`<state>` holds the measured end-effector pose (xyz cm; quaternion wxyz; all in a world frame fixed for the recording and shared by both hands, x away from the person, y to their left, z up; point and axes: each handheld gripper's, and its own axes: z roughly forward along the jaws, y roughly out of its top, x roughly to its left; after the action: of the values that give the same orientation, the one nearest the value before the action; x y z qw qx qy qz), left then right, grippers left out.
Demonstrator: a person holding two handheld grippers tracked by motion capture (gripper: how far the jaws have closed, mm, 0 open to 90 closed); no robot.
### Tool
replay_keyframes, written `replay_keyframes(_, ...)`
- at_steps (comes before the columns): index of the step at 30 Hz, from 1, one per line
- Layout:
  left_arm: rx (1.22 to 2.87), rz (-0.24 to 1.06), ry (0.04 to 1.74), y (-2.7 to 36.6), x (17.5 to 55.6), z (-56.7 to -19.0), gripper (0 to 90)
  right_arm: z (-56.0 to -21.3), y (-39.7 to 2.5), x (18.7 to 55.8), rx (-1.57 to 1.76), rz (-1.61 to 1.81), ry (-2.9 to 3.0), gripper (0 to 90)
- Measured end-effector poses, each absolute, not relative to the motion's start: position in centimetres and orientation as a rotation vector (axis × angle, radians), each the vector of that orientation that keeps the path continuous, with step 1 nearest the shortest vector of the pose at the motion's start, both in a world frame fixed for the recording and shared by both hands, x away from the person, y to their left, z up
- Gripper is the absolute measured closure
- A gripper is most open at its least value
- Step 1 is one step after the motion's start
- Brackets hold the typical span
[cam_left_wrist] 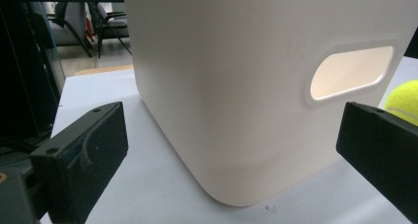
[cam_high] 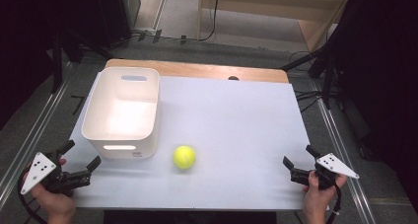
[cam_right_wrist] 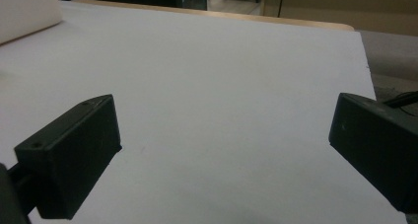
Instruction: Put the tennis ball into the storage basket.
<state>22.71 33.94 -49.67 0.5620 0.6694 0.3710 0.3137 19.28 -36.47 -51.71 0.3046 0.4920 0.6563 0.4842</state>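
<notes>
- Your left gripper (cam_high: pixel 81 155) is facing the white bin (cam_high: pixel 123 110), which is blocking the way just ahead of its spread jaws.
- The tennis ball (cam_high: pixel 184 157) is sitting just right of the bin.
- Your right gripper (cam_high: pixel 300 157), jaws apart, is looking onto bare counter (cam_high: pixel 236 120) stretching to the far edge.

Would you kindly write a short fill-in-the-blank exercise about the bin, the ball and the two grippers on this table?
1. The tennis ball lies on the table, outside the white bin, and its colour is ____.
2. The jaws of the left gripper stand ____, with nothing between them.
3. The gripper nearer the bin is the ____ gripper, not the right gripper.
4. The oval cut-out in the bin's near wall serves as a ____.

Missing words: yellow; open; left; handle
</notes>
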Motion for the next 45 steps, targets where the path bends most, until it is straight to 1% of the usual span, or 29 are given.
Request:
replay_keyframes(11, 1.578, 0.744, 0.878, 33.9, 22.7, -49.7, 0.0, -51.1, -35.9, 19.2, 1.273, 1.28, 1.768, 0.0)
replay_keyframes(24, 1.581, 0.745, 0.874, 33.8, 22.7, -49.7, 0.0, -48.9, -34.6, 20.0, 1.2, 1.292, 1.879, 0.0)
replay_keyframes(45, 1.589, 0.745, 0.876, 33.8, 22.7, -49.7, 0.0, -46.8, -30.3, 22.9, 1.046, 1.257, 2.11, 0.0)
